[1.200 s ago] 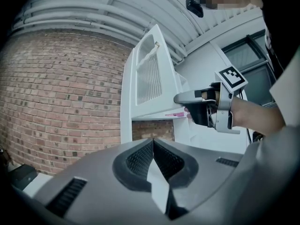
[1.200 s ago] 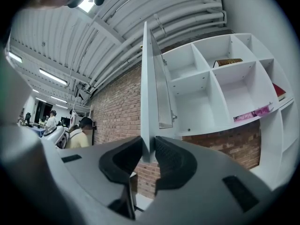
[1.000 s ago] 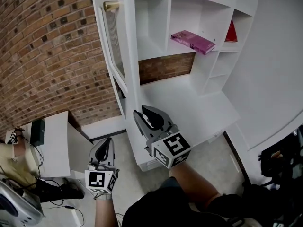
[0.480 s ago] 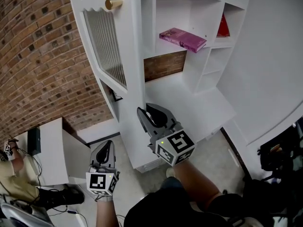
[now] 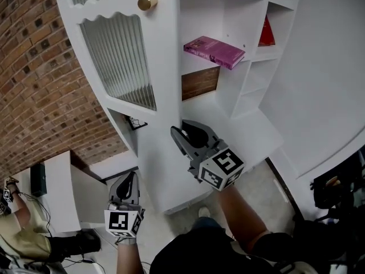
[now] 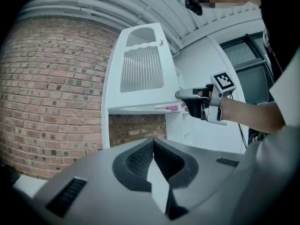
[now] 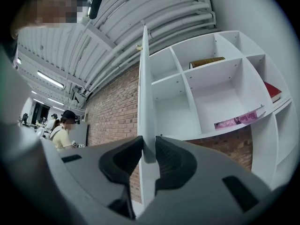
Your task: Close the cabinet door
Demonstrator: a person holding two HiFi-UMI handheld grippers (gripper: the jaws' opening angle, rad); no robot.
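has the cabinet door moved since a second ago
Yes. The cabinet door has swung right, toward closing: in the head view its free edge now almost reaches the pink book, where a clear gap showed before.

— Where's the left gripper [image 5: 130,177]?
— Low, at seven o'clock, pointing to twelve, jaws together and empty.
— And the right gripper [image 5: 183,135]?
— Near centre, forearm [image 5: 244,220] trailing to five o'clock. Its jaws have just eased slightly but pinch the door [image 5: 164,67] edge.
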